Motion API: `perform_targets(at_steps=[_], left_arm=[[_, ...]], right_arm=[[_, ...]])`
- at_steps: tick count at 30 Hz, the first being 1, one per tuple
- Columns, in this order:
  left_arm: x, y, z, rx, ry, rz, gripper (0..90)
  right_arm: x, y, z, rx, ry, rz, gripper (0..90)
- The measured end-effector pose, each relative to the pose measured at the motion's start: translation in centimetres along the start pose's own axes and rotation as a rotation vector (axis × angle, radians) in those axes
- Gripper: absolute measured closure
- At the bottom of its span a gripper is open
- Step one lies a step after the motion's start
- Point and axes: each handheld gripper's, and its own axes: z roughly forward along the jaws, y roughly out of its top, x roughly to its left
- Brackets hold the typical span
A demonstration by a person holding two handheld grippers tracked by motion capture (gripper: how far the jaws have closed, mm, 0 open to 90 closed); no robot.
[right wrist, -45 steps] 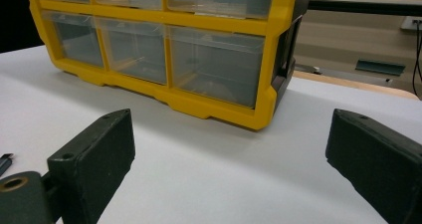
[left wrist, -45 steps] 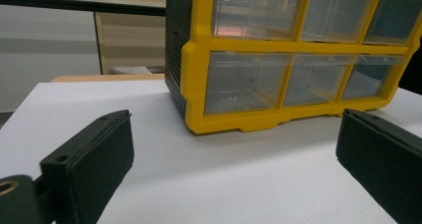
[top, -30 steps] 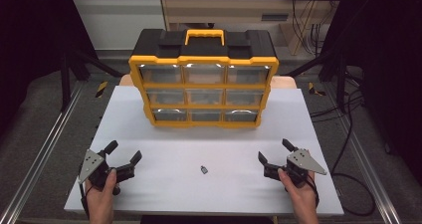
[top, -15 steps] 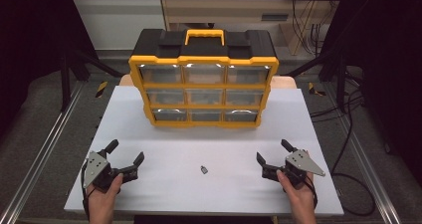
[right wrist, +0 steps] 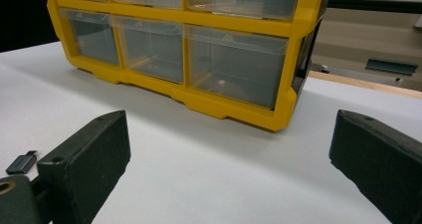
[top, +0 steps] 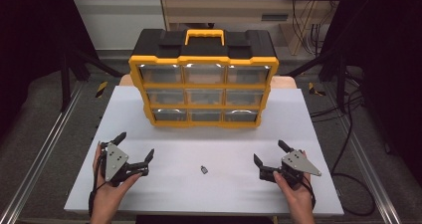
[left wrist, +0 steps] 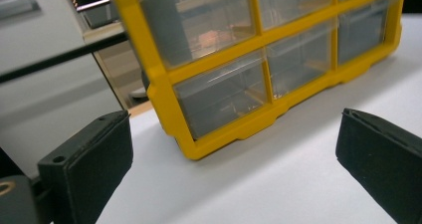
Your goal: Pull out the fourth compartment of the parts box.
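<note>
Left gripper [top: 134,147] and right gripper [top: 271,152] both wide open, empty, near edge of table [top: 318,119]. Small adapter [top: 204,169] between them. Organizer [top: 203,79] far centre.

Bright overhead light; glare on the drawers [top: 205,73] (surroundings dark); soft focus.

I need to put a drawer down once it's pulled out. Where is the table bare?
The widest bare patch is the strip between the drawer cabinet and the two grippers, across the table. Also free: the margins to either side of the cabinet. Crowded: the front edge, where the left gripper, the small adapter and the right gripper sit.
</note>
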Motion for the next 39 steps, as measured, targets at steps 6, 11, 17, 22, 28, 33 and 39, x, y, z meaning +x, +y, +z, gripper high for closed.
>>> perform_targets(at_steps=[6,11,17,22,28,33,39], left_arm=[[-0.2,2.3,0.9,0.045,-0.009,0.186,2.4],[-0.6,3.4,1.4,0.065,-0.01,0.295,3.6],[-0.9,4.1,2.4,0.082,-0.004,0.365,4.2],[-1.0,4.4,3.0,0.09,-0.006,0.38,5.2],[-0.9,5.3,3.9,0.125,0.028,0.481,7.5],[-0.6,6.1,4.6,0.14,0.048,0.534,8.7],[-0.2,6.4,5.4,0.158,0.129,0.621,15.1]], right_arm=[[0.0,0.0,0.0,0.002,-0.002,0.003,3.1],[-0.1,0.0,-0.1,0.001,-0.003,0.005,3.1],[0.0,0.0,-0.2,0.0,0.0,-0.002,3.1],[0.1,0.1,-0.3,0.002,-0.001,-0.003,3.1],[0.2,0.1,-0.2,0.007,0.006,-0.006,3.2],[0.1,0.1,-0.3,0.005,0.005,-0.006,3.2],[0.2,0.1,-0.3,0.009,0.012,-0.005,3.2]])
